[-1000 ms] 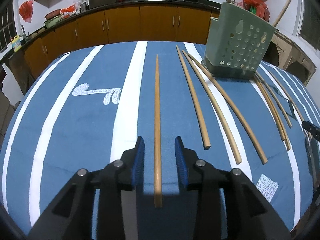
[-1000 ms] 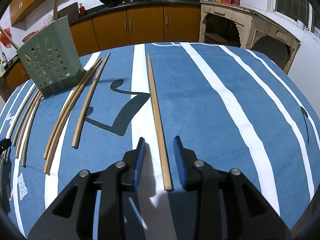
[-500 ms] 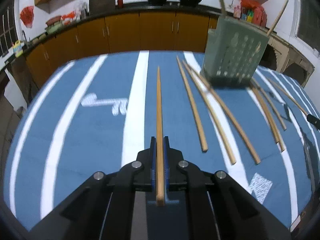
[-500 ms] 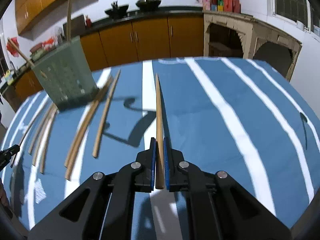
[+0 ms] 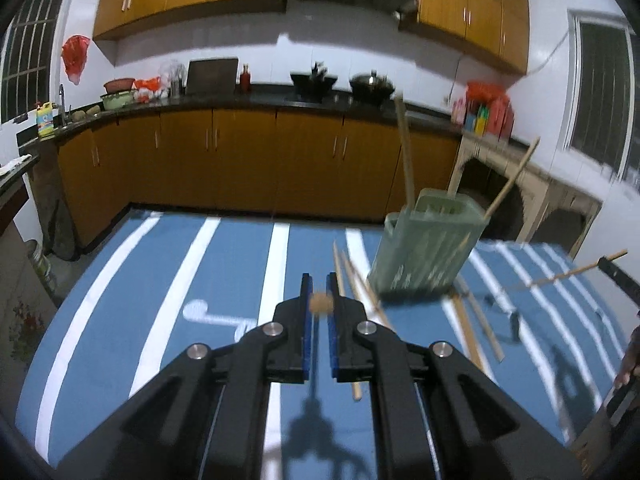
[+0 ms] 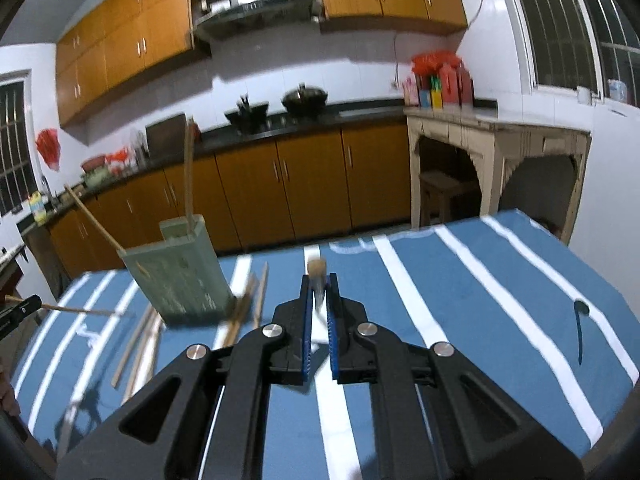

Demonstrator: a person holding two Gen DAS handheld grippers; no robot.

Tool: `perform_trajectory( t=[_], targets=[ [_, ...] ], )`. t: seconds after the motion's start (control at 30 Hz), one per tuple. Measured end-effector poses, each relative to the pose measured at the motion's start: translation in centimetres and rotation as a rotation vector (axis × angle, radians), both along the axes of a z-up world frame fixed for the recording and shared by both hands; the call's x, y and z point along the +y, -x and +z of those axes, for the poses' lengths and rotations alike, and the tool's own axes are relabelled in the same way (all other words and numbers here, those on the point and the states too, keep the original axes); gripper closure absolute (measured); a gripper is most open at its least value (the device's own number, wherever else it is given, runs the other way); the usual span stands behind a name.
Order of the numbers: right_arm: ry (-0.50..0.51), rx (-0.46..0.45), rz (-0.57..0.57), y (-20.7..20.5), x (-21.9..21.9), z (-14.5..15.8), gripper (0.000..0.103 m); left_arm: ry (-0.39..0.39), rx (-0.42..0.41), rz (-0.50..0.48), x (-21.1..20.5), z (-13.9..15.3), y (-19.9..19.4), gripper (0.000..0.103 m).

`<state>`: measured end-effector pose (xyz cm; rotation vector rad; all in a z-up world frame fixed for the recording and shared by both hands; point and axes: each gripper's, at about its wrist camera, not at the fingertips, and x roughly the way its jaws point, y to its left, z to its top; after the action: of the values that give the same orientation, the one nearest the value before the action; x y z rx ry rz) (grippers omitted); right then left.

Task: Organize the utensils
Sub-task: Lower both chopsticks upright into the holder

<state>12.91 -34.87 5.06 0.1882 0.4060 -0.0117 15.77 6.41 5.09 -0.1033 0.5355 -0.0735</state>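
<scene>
My left gripper is shut on a wooden chopstick, seen end-on and lifted above the blue striped cloth. My right gripper is shut on another chopstick, also seen end-on and raised. The green perforated utensil holder stands on the table with a few chopsticks sticking out; it also shows in the right wrist view. Several loose chopsticks lie around its base. The right gripper's chopstick shows at the right edge of the left wrist view.
The table carries a blue cloth with white stripes. Orange kitchen cabinets and a counter with woks stand behind. A pale wooden side table stands at the right. More chopsticks lie left of the holder.
Both grippers closed on their chopsticks, then lifted them off the table and tilted up, so the kitchen wall now fills the upper views.
</scene>
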Motion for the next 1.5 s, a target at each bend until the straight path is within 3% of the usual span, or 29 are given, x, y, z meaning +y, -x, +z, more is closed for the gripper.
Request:
perform_trajectory(
  t=[0.33,0.6,0.8,0.93,1.17,1.5],
  targets=[
    [-0.019,-0.049,0.034,-0.3,0.6,2.4,0.096,0.017,-0.056,0.002,-0.2,2.9,-0.3,0.095],
    [-0.058,-0.109,0.118,-0.8,2.0,7.0,0.096,0.023,-0.123,-0.056,-1.2,7.2,0.1,0.095],
    [-0.096,-0.242,0.189,-0.7,3.9,11.9,0.096,0.071,-0.204,-0.147,-3.1,11.6,0.5,0.095],
    [-0.059,-0.345,0.2,-1.2,6.1,14.4,0.096,0.074,-0.262,-0.179,-5.1,13.9,0.3,0.095],
    [-0.035,-0.412,0.155,-4.2,8.2,14.0,0.096,0.055,-0.321,-0.152,-7.7,15.2,-3.3,0.095],
    [-0.04,-0.358,0.146,-9.3,10.0,10.2,0.096,0.073,-0.29,-0.117,-9.2,12.7,-8.9,0.095]
  ],
)
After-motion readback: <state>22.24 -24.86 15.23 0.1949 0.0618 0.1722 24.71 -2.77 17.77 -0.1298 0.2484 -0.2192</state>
